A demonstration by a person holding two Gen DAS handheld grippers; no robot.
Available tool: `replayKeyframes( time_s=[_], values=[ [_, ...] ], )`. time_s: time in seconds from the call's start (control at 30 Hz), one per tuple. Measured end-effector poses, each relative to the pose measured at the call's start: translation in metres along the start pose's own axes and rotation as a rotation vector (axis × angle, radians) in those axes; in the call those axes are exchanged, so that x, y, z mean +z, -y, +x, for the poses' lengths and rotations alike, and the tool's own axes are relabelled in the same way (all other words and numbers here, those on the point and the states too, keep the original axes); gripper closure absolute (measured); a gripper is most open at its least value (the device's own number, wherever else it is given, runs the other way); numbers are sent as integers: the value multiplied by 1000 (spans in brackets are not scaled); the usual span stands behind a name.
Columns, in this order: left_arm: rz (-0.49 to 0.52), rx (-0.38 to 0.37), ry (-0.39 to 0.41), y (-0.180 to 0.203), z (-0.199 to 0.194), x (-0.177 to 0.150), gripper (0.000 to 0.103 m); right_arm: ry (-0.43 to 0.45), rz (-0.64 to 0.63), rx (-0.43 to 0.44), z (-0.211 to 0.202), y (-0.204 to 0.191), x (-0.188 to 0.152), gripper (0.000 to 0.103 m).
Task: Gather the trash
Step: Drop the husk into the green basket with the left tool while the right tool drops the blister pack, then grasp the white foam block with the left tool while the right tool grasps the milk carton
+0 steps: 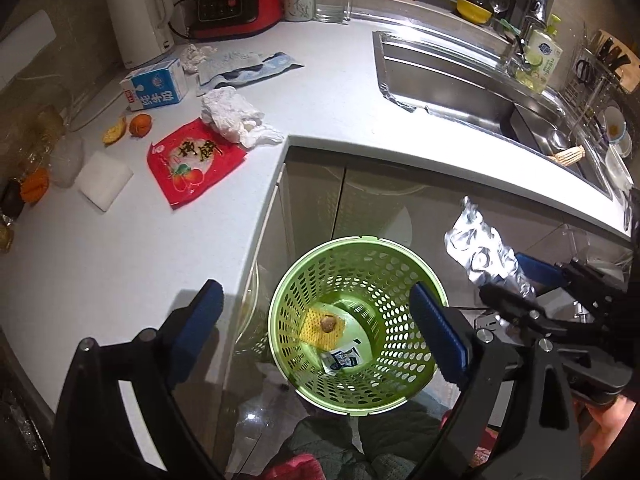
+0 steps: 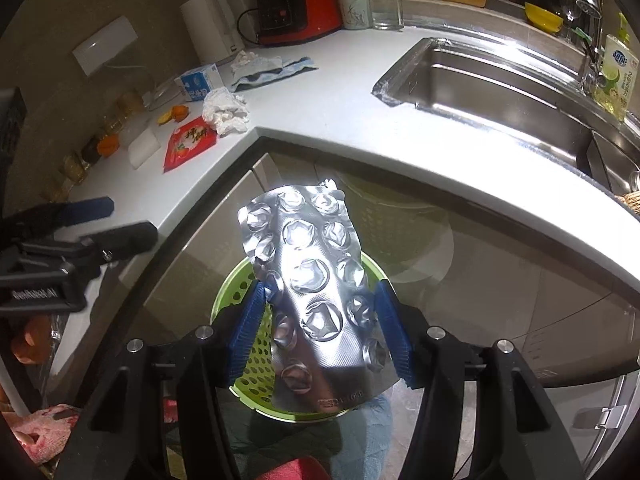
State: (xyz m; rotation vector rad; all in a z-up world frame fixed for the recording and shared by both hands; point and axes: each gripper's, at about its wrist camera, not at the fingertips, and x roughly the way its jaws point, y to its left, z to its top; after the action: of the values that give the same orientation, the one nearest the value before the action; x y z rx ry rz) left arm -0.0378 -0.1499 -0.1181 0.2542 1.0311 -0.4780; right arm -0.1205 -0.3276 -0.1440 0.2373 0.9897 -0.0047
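A green perforated trash basket (image 1: 356, 326) stands on the floor below the counter corner, with a yellow sponge piece (image 1: 323, 326) and a wrapper inside. My left gripper (image 1: 316, 332) is open and empty above the basket. My right gripper (image 2: 320, 320) is shut on a silver foil blister pack (image 2: 316, 280) and holds it over the basket (image 2: 244, 360); the pack also shows in the left wrist view (image 1: 484, 252). On the counter lie a red snack packet (image 1: 192, 160), crumpled white tissue (image 1: 236, 116), a milk carton (image 1: 154, 86) and orange peels (image 1: 128, 126).
A white sponge block (image 1: 104, 178), a blue cloth (image 1: 248, 66), a kettle (image 1: 140, 22), a red appliance (image 1: 236, 0) and glasses (image 1: 332, 2) stand on the counter. The steel sink (image 1: 480, 92) is at the right. Jars (image 1: 36, 152) line the left wall.
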Motion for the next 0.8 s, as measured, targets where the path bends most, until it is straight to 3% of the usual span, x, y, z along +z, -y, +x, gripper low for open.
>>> replayKeyframes(
  time_s=[0.17,0.3,0.4,0.5,0.8],
  values=[
    [-10,1,4,-6,0,2,13,-83,-15,-11,37,-8,-20,44],
    [-10,-3,-3,-9,3,3,13,-150,-13,-16,62,-15,-29,21],
    [-18,-2,-2,-13,4,5,13,-163,-1,-14,65,-18,-27,17],
    [-29,5,1,-20,5,7,13,-130,-3,-21,56,-20,-17,10],
    [-158,52,24,-76,6,26,13,-11,-18,20,24,-36,41,5]
  ],
)
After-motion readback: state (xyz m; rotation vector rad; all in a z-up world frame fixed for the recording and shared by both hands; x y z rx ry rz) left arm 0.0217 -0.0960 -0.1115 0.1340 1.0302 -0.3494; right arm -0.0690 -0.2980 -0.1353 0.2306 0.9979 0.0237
